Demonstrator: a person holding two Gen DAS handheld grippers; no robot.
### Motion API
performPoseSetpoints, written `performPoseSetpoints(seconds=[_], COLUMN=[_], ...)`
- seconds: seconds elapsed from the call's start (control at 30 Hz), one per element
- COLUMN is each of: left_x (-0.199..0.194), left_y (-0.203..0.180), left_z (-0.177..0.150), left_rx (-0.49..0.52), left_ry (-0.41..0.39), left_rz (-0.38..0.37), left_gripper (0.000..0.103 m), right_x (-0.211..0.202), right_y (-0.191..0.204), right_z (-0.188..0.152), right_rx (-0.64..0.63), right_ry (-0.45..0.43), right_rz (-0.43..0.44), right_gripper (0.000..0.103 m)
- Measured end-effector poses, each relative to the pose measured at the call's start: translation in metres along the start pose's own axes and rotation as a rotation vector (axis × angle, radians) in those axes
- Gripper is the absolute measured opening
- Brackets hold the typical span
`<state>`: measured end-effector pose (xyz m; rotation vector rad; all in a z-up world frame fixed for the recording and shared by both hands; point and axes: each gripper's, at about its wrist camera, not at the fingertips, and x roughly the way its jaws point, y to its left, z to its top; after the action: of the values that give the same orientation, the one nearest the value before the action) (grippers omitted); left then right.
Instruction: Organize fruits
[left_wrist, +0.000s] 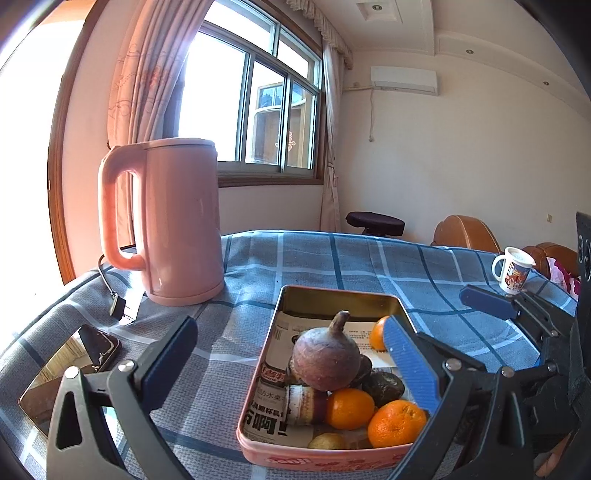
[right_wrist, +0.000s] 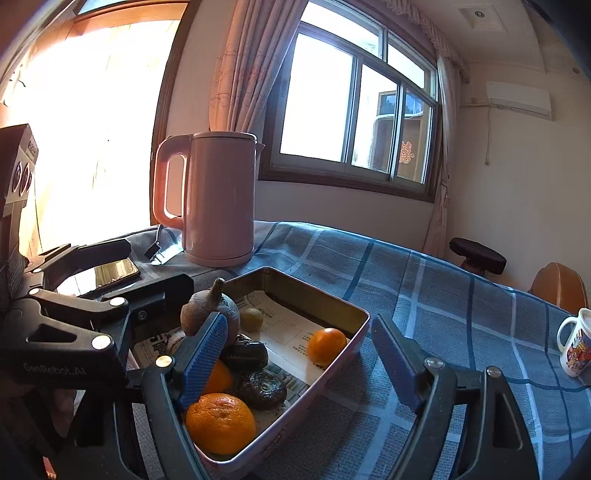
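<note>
A pink metal tin (left_wrist: 334, 292) (right_wrist: 364, 325) lined with newspaper sits on the plaid tablecloth. It holds a purple round root (left_wrist: 327, 363) (right_wrist: 197, 312), three oranges (left_wrist: 349, 408) (left_wrist: 397, 422) (left_wrist: 377, 334) (right_wrist: 220, 422) (right_wrist: 327, 346), dark chestnut-like fruits (left_wrist: 384, 387) (right_wrist: 261, 388) and a small yellow fruit (left_wrist: 327, 441) (right_wrist: 252, 318). My left gripper (left_wrist: 291, 356) is open and empty, its fingers straddling the tin's near left part. My right gripper (right_wrist: 299, 363) is open and empty over the tin's right side; it also shows in the left wrist view (left_wrist: 487, 301).
A pink electric kettle (left_wrist: 173, 221) (right_wrist: 218, 199) stands behind the tin, its cord and plug (left_wrist: 116, 306) beside it. A phone (left_wrist: 70, 369) (right_wrist: 110, 273) lies at the left. A printed mug (left_wrist: 513, 271) (right_wrist: 576, 347) stands at the right edge. Chairs stand beyond the table.
</note>
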<state>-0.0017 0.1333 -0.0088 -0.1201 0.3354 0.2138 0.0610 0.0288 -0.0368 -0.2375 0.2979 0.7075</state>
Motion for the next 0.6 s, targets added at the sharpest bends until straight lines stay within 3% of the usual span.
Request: performPoseSetpoints(seconds=[0.6], left_x=[-0.008], left_y=[-0.009], left_z=[-0.001], left_rx=[0.032], left_ry=[-0.036], left_rz=[0.025], left_gripper=[0.103], right_x=[0.001], right_y=[-0.029], right_z=[-0.003], right_rx=[0.129], right_ry=[0.022], right_rz=[-0.055], right_gripper=[0.088])
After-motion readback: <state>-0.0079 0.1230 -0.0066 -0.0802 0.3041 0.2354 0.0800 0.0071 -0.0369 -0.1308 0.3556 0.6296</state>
